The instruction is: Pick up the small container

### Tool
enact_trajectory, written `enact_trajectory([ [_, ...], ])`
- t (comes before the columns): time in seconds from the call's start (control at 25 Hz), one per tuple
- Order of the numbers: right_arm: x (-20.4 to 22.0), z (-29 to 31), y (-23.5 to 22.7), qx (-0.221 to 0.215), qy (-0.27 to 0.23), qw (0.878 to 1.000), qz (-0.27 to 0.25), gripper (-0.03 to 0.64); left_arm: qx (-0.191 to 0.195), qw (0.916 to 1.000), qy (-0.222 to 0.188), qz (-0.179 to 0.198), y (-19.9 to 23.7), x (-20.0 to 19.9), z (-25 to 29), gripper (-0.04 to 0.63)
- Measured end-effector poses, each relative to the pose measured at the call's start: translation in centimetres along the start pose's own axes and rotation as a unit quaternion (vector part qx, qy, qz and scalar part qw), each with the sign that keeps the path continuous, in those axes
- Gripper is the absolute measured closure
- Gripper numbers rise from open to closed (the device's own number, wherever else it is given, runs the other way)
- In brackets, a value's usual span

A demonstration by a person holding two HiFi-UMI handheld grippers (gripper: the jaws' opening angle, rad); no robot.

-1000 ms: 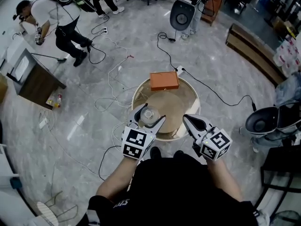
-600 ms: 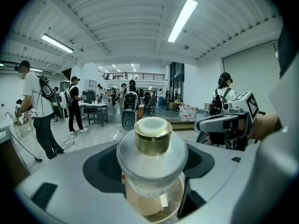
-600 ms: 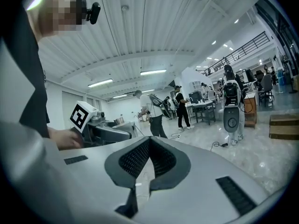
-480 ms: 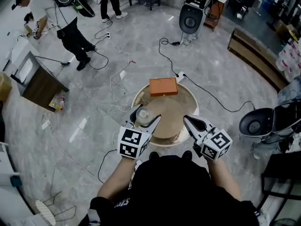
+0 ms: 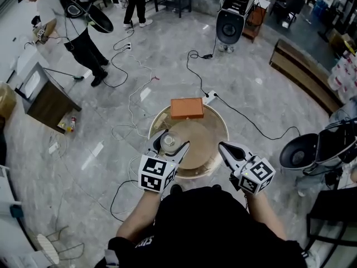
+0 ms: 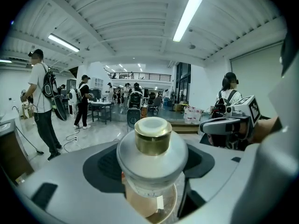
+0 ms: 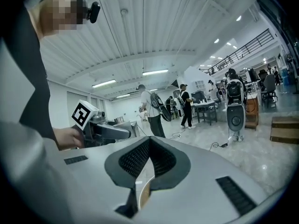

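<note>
The small container (image 5: 169,142) is a clear jar with a gold cap (image 6: 153,135), and it sits between the jaws of my left gripper (image 5: 172,140), which is shut on its body. In the left gripper view the container (image 6: 152,155) fills the middle and the pads press its sides. It hangs over the near left part of the round wooden table (image 5: 207,132). My right gripper (image 5: 223,148) is at the table's near right edge, shut with nothing in it; in its own view the dark pads (image 7: 140,160) meet at the tip.
An orange box (image 5: 187,108) lies at the table's far edge. Cables (image 5: 134,94) trail over the marble floor. A speaker on a stand (image 5: 230,25) is beyond, a dark desk (image 5: 47,99) to the left, a black chair (image 5: 304,152) to the right. People stand far left.
My left gripper keeps its hold on the container and has drifted slightly nearer and left in the picture. The view has shifted. The right gripper stays shut in place.
</note>
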State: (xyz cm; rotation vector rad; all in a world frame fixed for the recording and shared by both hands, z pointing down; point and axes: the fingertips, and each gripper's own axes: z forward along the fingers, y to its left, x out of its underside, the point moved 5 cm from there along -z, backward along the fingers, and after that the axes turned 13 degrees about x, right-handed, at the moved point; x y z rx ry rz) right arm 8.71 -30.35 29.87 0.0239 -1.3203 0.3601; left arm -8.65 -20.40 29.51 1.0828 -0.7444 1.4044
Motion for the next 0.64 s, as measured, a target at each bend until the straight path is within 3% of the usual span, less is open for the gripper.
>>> enact_trajectory([
  [0.64,-1.5,-0.9,-2.2,0.000,-0.026,1.000,0.002,0.604,-0.010,0.9998,-0.015,0.009,-0.6,-2.8,1.9,0.252],
])
